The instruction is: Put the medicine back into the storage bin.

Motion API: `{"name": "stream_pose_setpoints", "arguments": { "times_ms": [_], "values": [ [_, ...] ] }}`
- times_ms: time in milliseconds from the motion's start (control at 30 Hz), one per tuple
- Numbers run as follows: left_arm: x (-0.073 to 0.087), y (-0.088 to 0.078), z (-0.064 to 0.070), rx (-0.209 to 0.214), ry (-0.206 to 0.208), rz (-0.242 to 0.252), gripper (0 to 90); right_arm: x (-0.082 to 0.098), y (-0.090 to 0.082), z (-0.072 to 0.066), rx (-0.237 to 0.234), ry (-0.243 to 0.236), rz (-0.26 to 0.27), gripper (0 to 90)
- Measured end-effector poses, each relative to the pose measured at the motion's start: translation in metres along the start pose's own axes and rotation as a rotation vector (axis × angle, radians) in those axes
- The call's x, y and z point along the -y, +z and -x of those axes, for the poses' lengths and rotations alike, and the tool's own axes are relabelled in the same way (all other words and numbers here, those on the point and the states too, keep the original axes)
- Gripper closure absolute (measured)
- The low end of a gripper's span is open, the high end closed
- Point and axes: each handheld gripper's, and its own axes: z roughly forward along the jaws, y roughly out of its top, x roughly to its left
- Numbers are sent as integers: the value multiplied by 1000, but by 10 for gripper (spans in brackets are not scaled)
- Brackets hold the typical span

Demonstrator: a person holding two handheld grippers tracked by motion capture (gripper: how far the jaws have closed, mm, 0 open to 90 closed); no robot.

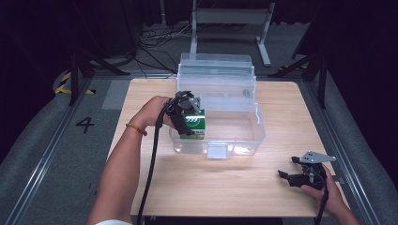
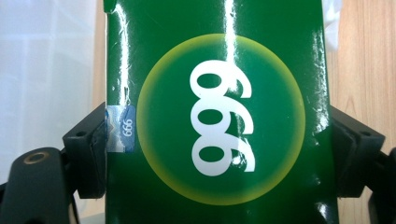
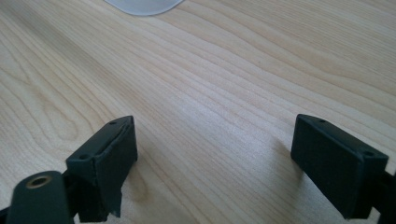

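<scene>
A green box [image 1: 195, 123] printed with the white digits 999 sits clamped between the two jaws of the left tool [image 1: 185, 112], one jaw pressed on each side. The box is at the near left corner of a clear plastic bin [image 1: 244, 136], which stands on the far half of the wooden worktop [image 1: 211, 183]. Well apart, at the near right corner, the right tool [image 1: 300, 176] rests low over bare wood, jaws wide apart and empty.

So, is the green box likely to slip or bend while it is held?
The green box looks glossy, so it may slip a little. Its flat sides stay straight under the left tool, so it is probably stiff. Likely light, being cardboard-like.
</scene>
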Motion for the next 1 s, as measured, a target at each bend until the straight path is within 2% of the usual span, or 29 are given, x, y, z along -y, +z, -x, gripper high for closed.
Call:
{"name": "stream_pose_setpoints", "arguments": {
  "times_ms": [67,133,233,300,333,400,467,567,667,700,833,867,1000],
  "values": [
    [1,3,0,-4,7,-9,159,0,0,0,0,0,0,147],
    [3,7,-2,1,-9,-20,159,0,0,0,0,0,0,147],
    [4,11,-5,6,1,-44,159,0,0,0,0,0,0,147],
    [5,13,-5,-4,-11,-50,159,0,0,0,0,0,0,147],
    [5,14,-6,8,0,-55,159,0,0,0,0,0,0,148],
    [6,14,-6,3,-3,-54,159,0,0,0,0,0,0,147],
    [7,15,-6,19,-7,-43,159,0,0,0,0,0,0,147],
    [8,19,-5,4,-12,-57,158,0,0,0,0,0,0,147],
    [8,23,-5,38,-23,-50,157,0,0,0,0,0,0,147],
    [7,23,-5,17,-24,-48,156,0,0,0,0,0,0,147],
    [7,23,-6,28,-24,-41,153,0,0,0,0,0,0,147],
    [7,23,-5,43,-50,-44,152,0,0,0,0,-1,0,147],
    [6,23,-5,14,-50,-70,150,0,0,0,0,0,0,148]
  ]
}}
